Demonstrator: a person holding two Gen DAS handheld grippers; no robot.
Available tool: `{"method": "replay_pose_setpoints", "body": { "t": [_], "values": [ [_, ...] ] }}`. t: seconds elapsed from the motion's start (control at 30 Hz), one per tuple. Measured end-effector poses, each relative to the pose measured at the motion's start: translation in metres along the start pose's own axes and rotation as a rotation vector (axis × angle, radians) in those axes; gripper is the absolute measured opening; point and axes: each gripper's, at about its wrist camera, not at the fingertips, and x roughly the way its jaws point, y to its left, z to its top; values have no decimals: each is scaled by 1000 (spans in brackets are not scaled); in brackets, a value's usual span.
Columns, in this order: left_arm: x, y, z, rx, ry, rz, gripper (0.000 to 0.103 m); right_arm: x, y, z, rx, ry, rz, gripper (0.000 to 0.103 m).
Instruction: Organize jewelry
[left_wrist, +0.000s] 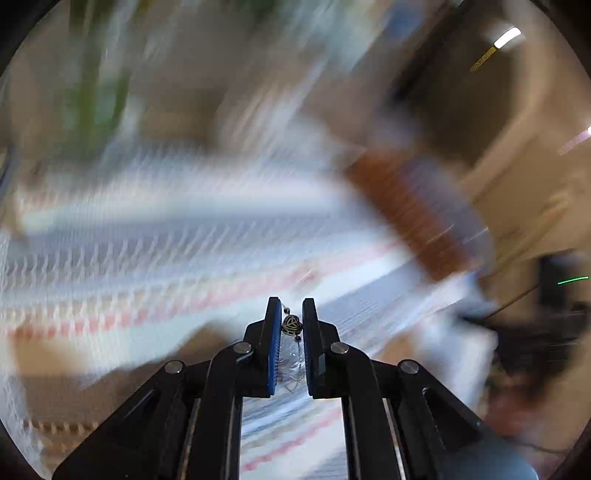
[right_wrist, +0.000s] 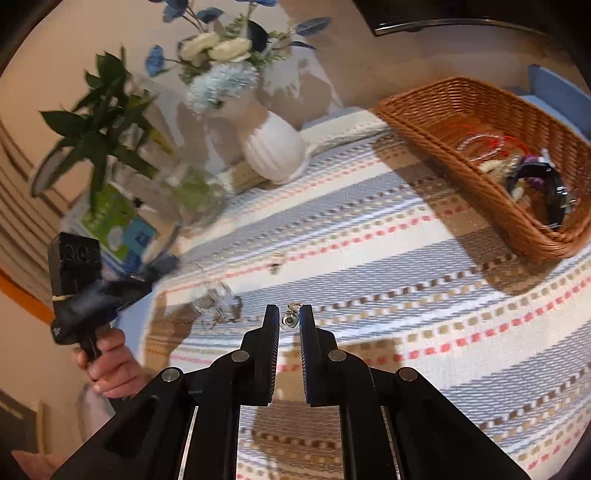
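Wicker basket (right_wrist: 436, 122) sits upper right with bracelets piled inside. Right gripper (right_wrist: 289, 319) pinches a small heart charm (right_wrist: 289, 320) at frame centre. Left gripper (left_wrist: 291, 323) is clamped on a clear little bag (left_wrist: 291, 354) with a pendant (left_wrist: 291, 325); everything behind it is blurred.

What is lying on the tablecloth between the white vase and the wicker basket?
Nothing, as far as the right wrist view shows: only bare striped tablecloth runs from the white vase to the wicker basket. The left wrist view is too blurred to help.
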Motion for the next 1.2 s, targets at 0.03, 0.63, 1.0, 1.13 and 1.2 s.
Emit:
{"method": "replay_pose_setpoints", "body": {
  "t": [0.03,0.63,1.0,1.13,1.2],
  "values": [
    [10,9,0,-60,66,-52,0,1,-2,0,-1,7,-15,10],
    [-98,35,2,-80,-196,-372,0,117,46,29,-133,129,-144,49],
    [-85,18,-5,-55,-210,-353,0,150,83,17,-302,105,-298,46],
    [-80,13,-5,-36,-195,-344,0,153,91,11,-368,65,-365,33],
    [-77,11,-5,-30,-188,-337,0,152,95,9,-381,67,-349,12]
  ]
}}
